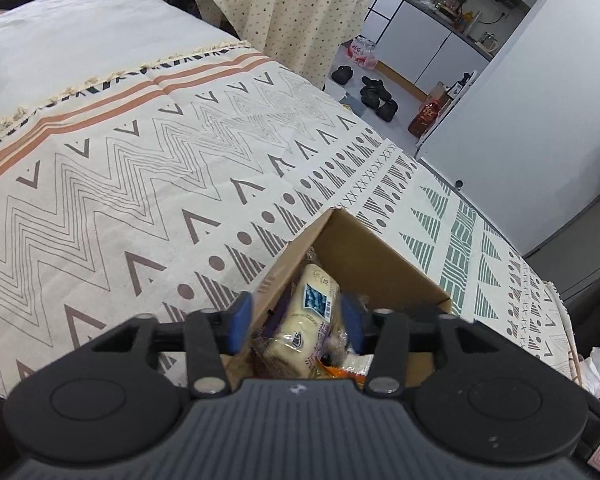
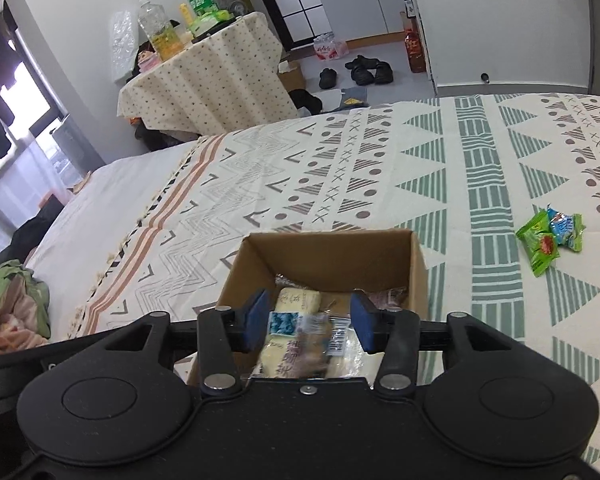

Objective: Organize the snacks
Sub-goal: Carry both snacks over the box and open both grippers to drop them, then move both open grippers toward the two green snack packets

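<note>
An open cardboard box (image 1: 380, 256) (image 2: 332, 256) stands on the patterned bed cover and holds several wrapped snacks. A pale yellow snack pack (image 1: 308, 316) lies in it, below my left gripper (image 1: 298, 316), which is open above the box with its blue pads apart. My right gripper (image 2: 312, 322) is also open above the box. A blurred clear-wrapped pale snack pack (image 2: 304, 344) sits between and below its pads, not pinched. Two small candy packets, one green (image 2: 538, 246) and one blue-green (image 2: 566, 228), lie on the cover right of the box.
The bed cover (image 1: 140, 184) spreads left and behind the box; its edge drops off on the right in the left wrist view. A cloth-draped table (image 2: 208, 76) with bottles stands beyond the bed. Crumpled clothes (image 2: 12, 300) lie at the left. Shoes (image 2: 364, 70) are on the floor.
</note>
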Available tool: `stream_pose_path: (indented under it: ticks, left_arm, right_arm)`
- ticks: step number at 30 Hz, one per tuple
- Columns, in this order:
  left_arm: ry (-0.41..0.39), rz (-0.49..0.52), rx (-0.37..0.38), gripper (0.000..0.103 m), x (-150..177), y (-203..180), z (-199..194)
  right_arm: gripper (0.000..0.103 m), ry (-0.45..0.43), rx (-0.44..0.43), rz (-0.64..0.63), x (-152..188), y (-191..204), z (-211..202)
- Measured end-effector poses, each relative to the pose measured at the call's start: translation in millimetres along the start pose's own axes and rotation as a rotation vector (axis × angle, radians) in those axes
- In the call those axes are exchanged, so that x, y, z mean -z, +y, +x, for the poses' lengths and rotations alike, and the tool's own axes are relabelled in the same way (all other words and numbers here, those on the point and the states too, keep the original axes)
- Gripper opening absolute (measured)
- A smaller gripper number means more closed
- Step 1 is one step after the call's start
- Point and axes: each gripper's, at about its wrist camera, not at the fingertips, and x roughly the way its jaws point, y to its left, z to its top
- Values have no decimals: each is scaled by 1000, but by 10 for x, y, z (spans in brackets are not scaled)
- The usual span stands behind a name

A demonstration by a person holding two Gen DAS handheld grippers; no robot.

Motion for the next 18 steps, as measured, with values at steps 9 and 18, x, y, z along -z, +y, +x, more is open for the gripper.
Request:
stream_pose_path:
  ticks: [9, 18]
  left_arm:
    - [-36, 31, -11, 84, 128, -218, -64]
    - [-60, 95, 6, 87, 294, -547, -164]
  right_arm:
    - [48, -14, 47, 41, 32, -323, -231]
    - [55, -60, 98, 71, 66, -754, -629]
